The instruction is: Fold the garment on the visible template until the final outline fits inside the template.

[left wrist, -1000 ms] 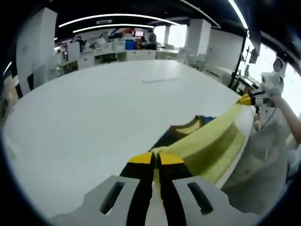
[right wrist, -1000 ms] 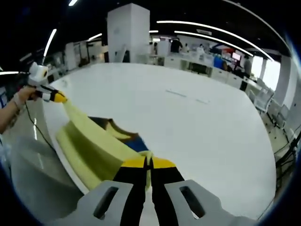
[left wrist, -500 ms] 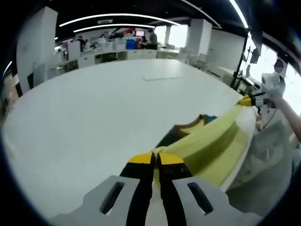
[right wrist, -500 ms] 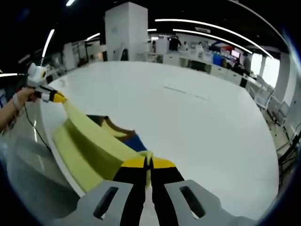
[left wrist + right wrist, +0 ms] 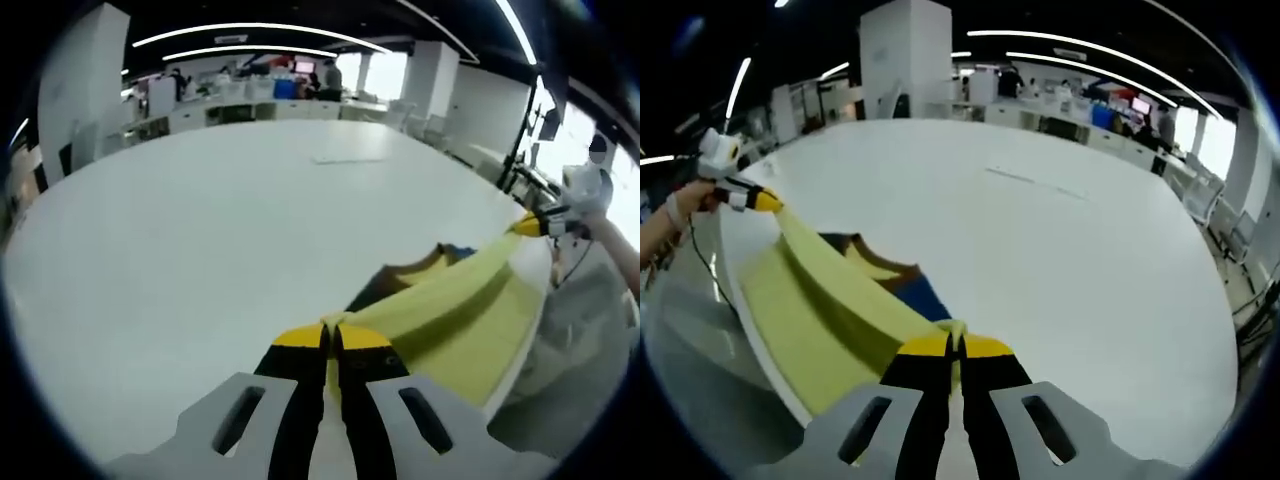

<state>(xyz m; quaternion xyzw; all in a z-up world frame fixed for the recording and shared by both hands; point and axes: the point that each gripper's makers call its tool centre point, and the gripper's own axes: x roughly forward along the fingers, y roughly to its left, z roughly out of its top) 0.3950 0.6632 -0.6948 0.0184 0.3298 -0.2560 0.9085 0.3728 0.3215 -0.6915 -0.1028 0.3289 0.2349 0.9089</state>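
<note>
While both pairs of fingers are pressed together, we note each pinches an end of the yellow garment (image 5: pixel 440 315) between its yellow tips. In the left gripper view, the left gripper (image 5: pixel 331 338) grips a bunched corner at the near edge; in the right gripper view, the right gripper (image 5: pixel 956 346) does the same with the other corner. The garment is drawn out in a taut band between the two grippers, lifted along its upper edge, with the rest sagging down onto the near part of the white desk (image 5: pixel 200 230) and over its rim. A dark brown and blue patch shows at the cloth's far side, lying on the desk. In the left gripper view the right gripper appears at far right, held by a person's hand (image 5: pixel 598 215); in the right gripper view the left gripper appears at far left, also in a hand (image 5: pixel 690 197). We see a thin flat sheet (image 5: pixel 347 158) lying far off on the desk, well apart from the garment.
</note>
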